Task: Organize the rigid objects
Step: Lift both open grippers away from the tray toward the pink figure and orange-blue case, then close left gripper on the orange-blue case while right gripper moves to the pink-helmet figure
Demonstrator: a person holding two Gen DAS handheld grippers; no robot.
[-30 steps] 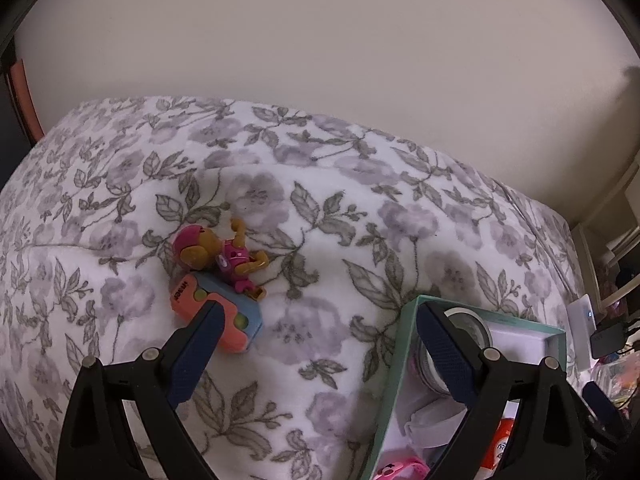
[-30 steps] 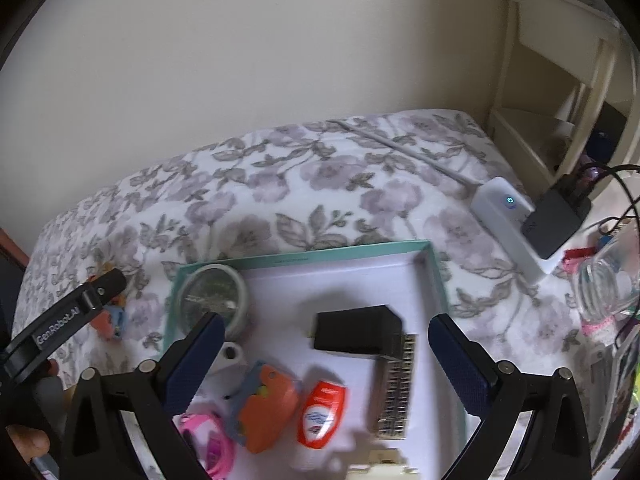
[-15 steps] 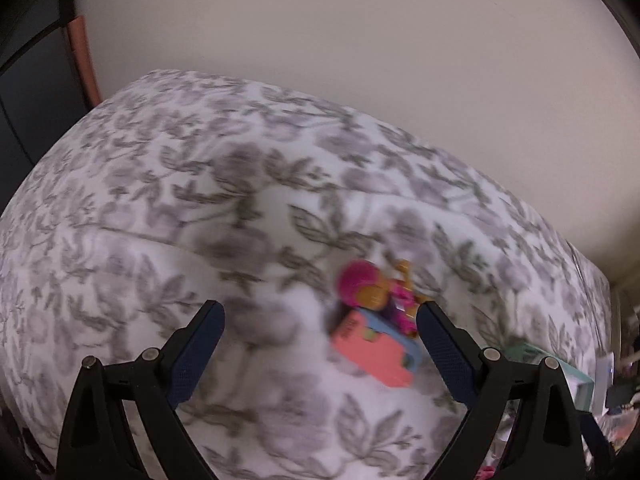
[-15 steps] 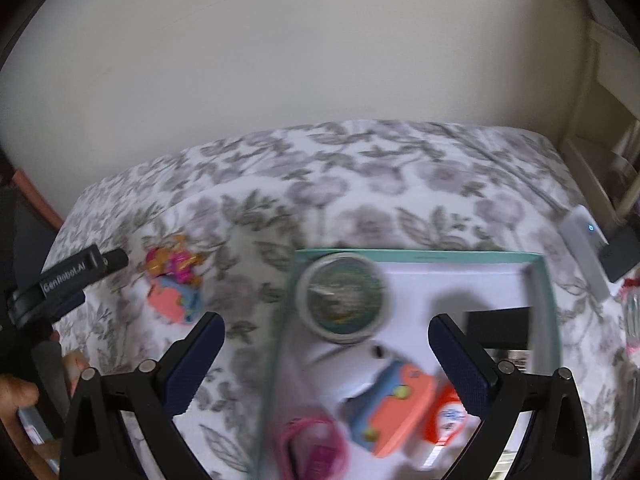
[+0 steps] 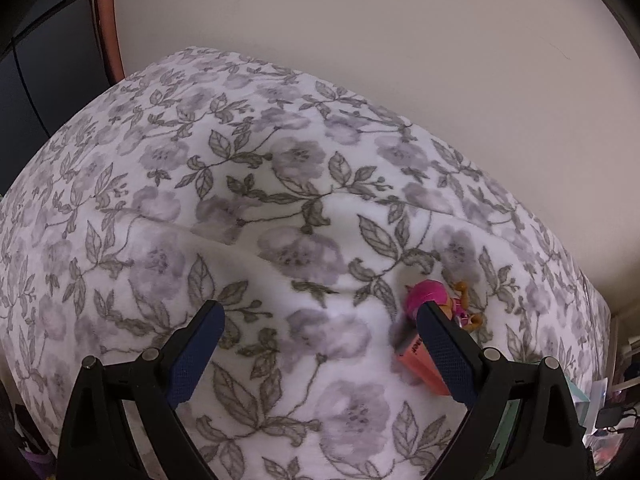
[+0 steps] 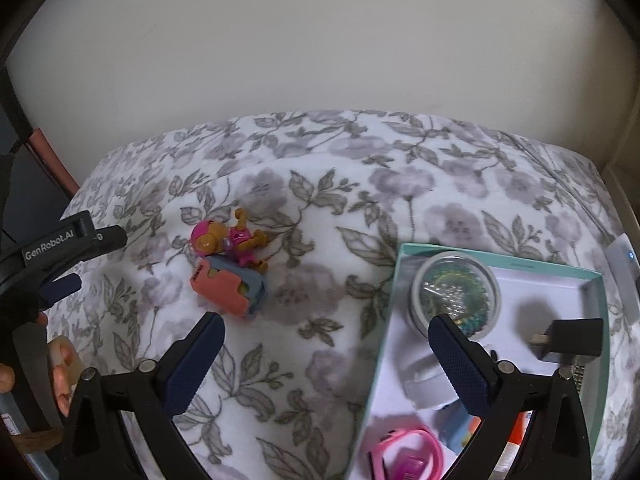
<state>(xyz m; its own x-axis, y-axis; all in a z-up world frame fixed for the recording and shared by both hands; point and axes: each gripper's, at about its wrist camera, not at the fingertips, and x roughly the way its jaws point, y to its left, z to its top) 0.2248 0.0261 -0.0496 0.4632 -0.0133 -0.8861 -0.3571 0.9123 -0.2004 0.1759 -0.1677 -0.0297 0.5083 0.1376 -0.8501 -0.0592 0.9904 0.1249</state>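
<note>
Floral bedspread (image 5: 280, 208) under a plain cream wall (image 6: 320, 48), white device (image 6: 624, 280) at its right edge

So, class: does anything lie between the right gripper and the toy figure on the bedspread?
Nothing visible does. The right gripper is open above bare floral bedspread, and only cloth lies between it and the toy figure. The orange-and-blue toy touches the figure on its near side; the teal box sits off to the right.

My left gripper (image 5: 318, 338) hangs over the floral blanket (image 5: 248, 216), jaws spread wide with nothing between them. Behind my right-hand finger (image 5: 448, 354) I see a pink-helmeted toy figure (image 5: 430, 298) touching an orange toy block (image 5: 420, 364).
</note>
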